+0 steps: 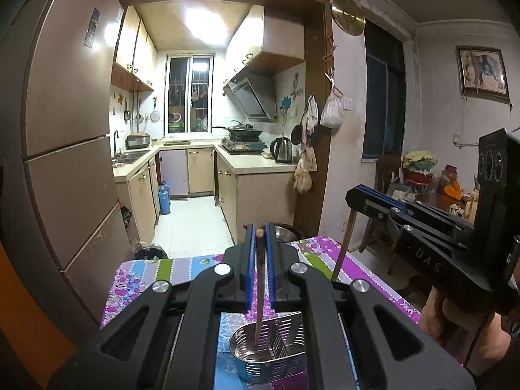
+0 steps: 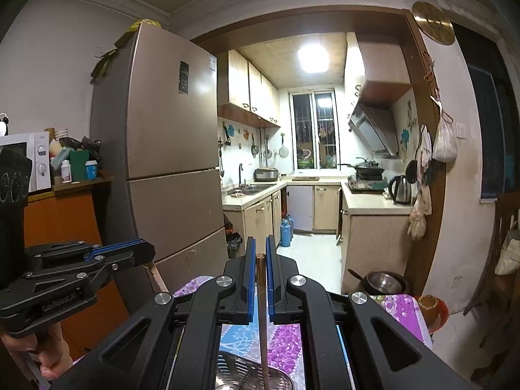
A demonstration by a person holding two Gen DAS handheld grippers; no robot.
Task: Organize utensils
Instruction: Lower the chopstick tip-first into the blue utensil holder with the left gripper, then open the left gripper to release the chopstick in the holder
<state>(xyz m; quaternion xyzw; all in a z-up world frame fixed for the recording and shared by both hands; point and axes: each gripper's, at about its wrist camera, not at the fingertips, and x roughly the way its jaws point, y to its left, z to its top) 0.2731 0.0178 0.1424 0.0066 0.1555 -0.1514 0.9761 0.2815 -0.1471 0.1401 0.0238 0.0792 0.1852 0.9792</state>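
We had the left fingers clamped on one chopstick and the right fingers on another chopstick, both hanging upright over the metal holder on the floral surface.

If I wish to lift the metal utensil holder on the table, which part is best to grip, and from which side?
Probably the rim of the metal utensil holder, from above: it stands upright with an open top, so one finger can go inside its thin wall and one outside. Choose the rounded end, away from the divider, once the chopstick there moves off.
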